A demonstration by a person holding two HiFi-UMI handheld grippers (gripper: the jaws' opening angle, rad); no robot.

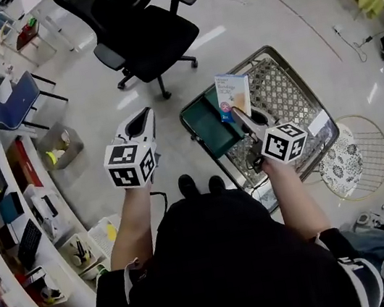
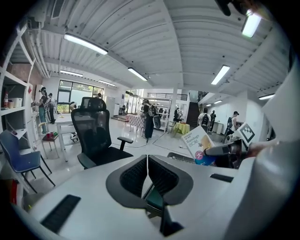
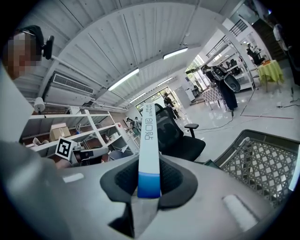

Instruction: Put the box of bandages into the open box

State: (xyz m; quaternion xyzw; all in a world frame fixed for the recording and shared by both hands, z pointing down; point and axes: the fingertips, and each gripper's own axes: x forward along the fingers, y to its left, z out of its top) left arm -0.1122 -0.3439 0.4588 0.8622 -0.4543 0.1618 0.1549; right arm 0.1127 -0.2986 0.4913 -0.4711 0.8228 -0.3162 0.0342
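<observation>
**Spotter:** What have you got in the right gripper (image 1: 234, 111)?

**Operator:** I have its jaws pinching the box of bandages (image 1: 232, 93) by the blue bottom end. In the right gripper view the box of bandages (image 3: 149, 145) stands upright and edge-on, with a pad pressed against each flat face and the right gripper (image 3: 149, 177) closed on it.

**Spotter:** Where is that against the open box?

**Operator:** From my head view, the open box (image 1: 210, 125), dark green inside, sits at 9 o'clock of the wire basket (image 1: 279, 86), touching its side. I see the bandages at the open box's 1 o'clock corner, held up and not inside it. I can't tell how high above the rim they are.

**Spotter:** And your left side?

**Operator:** My left gripper (image 1: 143, 119) is at 9 o'clock of the open box, well apart from it. Its jaws are pressed together with nothing between them; the left gripper view shows the left gripper (image 2: 147, 174) with the pads meeting along one thin line. A black office chair (image 1: 145, 32) stands on the floor at 12 o'clock from it. In that same view I see the bandages (image 2: 198, 143) off at 2 o'clock.
</observation>
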